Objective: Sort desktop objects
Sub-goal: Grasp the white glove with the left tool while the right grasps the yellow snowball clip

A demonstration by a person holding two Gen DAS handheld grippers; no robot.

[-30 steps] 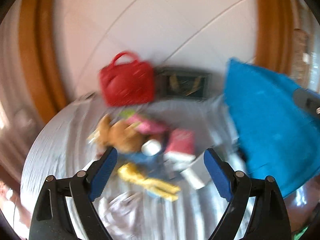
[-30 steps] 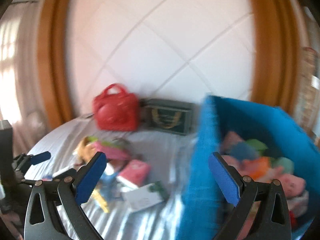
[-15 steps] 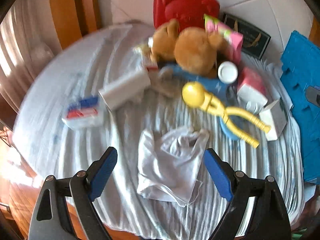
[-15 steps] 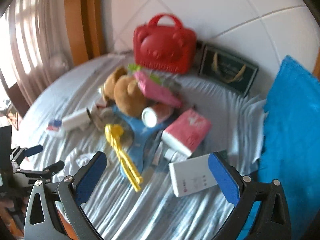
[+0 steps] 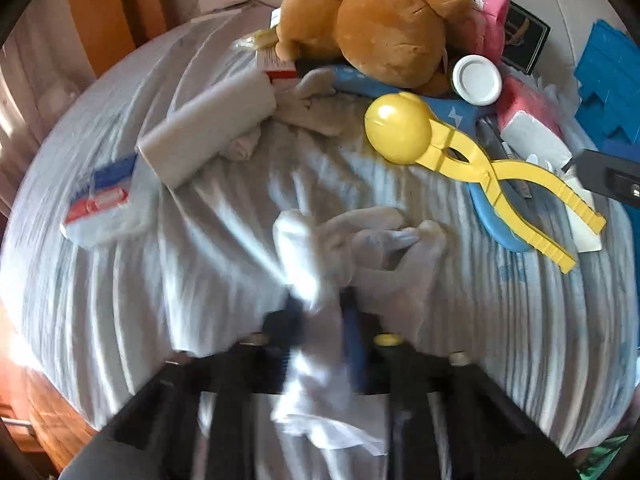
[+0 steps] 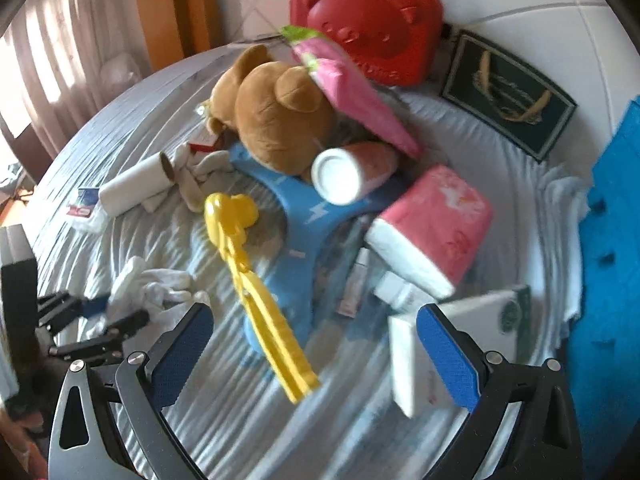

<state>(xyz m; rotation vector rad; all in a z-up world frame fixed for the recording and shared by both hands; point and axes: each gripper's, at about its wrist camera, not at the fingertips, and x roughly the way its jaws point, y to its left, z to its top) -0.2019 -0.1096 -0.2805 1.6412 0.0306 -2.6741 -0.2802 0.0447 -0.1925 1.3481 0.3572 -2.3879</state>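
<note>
White cloth point(image 5: 344, 248) – left jaws clamped | right jaws apart – striped table edge point(image 5: 60, 360) near

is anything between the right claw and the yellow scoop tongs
Nothing visible. The right claw stands open just above the handle end of the yellow scoop tongs, which lie on top of the blue piece. Nothing covers them, and the white box lies off to the side.

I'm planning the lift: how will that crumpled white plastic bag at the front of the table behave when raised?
The white plastic bag looks thin and crumpled, so probably floppy and light. The left gripper pinches only a fold, so the rest likely dangles.
</note>
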